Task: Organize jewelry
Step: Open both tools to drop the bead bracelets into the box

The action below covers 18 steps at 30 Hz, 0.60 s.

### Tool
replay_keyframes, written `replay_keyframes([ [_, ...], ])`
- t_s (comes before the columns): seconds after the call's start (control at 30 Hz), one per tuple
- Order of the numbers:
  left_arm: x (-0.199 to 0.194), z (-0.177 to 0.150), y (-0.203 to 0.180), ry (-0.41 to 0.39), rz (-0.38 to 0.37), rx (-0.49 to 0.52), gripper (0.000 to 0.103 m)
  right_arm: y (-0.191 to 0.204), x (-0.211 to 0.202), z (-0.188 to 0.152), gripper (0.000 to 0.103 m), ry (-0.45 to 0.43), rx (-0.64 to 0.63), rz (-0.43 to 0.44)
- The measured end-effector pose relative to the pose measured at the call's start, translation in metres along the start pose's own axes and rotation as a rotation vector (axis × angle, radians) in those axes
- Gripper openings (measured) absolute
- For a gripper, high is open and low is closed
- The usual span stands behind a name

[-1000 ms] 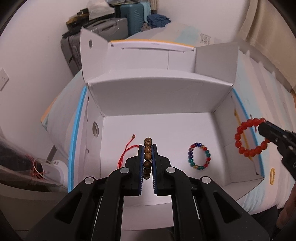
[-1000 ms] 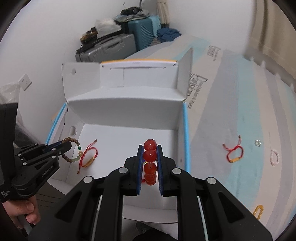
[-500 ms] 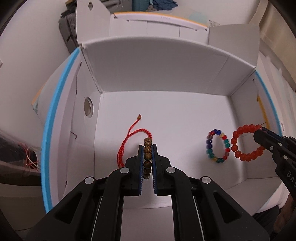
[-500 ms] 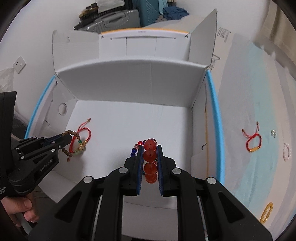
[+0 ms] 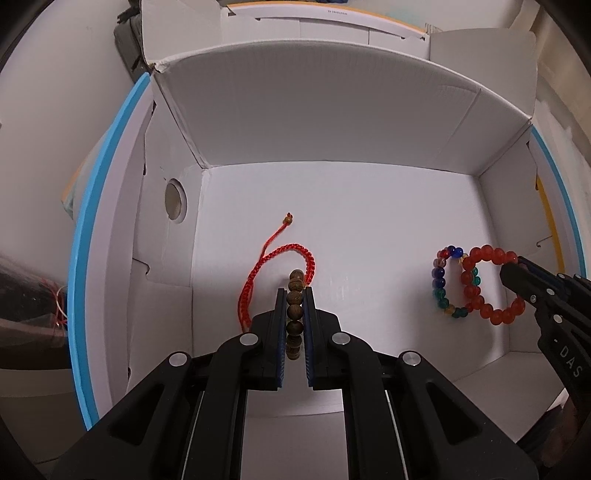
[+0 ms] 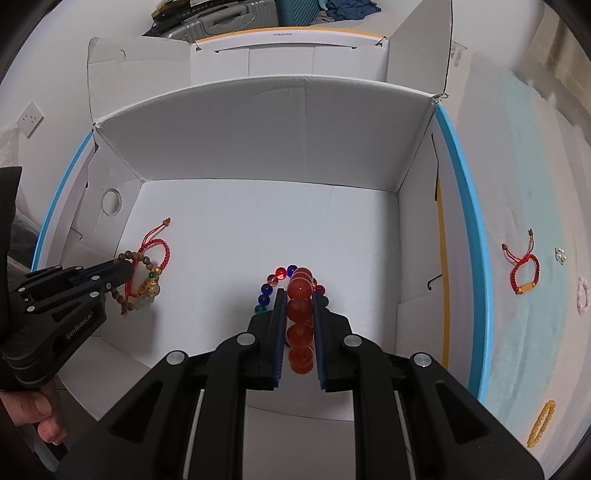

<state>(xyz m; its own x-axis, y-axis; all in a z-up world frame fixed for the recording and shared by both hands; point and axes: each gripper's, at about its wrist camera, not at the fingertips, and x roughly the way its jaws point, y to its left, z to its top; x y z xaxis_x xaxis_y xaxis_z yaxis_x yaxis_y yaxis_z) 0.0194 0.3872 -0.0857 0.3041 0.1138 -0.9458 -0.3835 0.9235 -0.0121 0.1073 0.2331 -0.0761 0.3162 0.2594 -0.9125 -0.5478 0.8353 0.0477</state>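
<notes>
My left gripper (image 5: 295,291) is shut on a brown wooden bead bracelet (image 5: 295,310) and holds it low inside the white cardboard box (image 5: 332,110), over a red cord bracelet (image 5: 280,254) on the box floor. My right gripper (image 6: 299,295) is shut on a red bead bracelet (image 6: 300,310), also low in the box, over a multicoloured bead bracelet (image 6: 267,286). The left wrist view shows the red bead bracelet (image 5: 491,284) overlapping the multicoloured bracelet (image 5: 441,284). The right wrist view shows the wooden bracelet (image 6: 138,258) in the left gripper (image 6: 123,271).
The box stands on a bed with a pale blue cover (image 6: 524,332). Outside the box on the cover lie a second red cord bracelet (image 6: 524,267), a pink bracelet (image 6: 583,295), a small pearl piece (image 6: 560,254) and a yellow bracelet (image 6: 541,424). Suitcases (image 6: 221,18) stand behind.
Both grippers have moved forward and down, deeper into the box, each still holding its bracelet. The red bead bracelet now overlaps the multicoloured one; the wooden one is over the red cord.
</notes>
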Motion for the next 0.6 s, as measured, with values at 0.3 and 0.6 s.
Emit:
replay_keyframes([
  [0.3, -0.004, 0.001, -0.004, -0.024, 0.015, -0.003, 0.011, 0.002, -0.010, 0.000, 0.032, -0.016, -0.008, -0.011],
  [0.6, -0.021, -0.002, -0.006, -0.072, 0.034, -0.009, 0.039, 0.000, -0.031, 0.000, 0.065, -0.078, -0.022, -0.034],
])
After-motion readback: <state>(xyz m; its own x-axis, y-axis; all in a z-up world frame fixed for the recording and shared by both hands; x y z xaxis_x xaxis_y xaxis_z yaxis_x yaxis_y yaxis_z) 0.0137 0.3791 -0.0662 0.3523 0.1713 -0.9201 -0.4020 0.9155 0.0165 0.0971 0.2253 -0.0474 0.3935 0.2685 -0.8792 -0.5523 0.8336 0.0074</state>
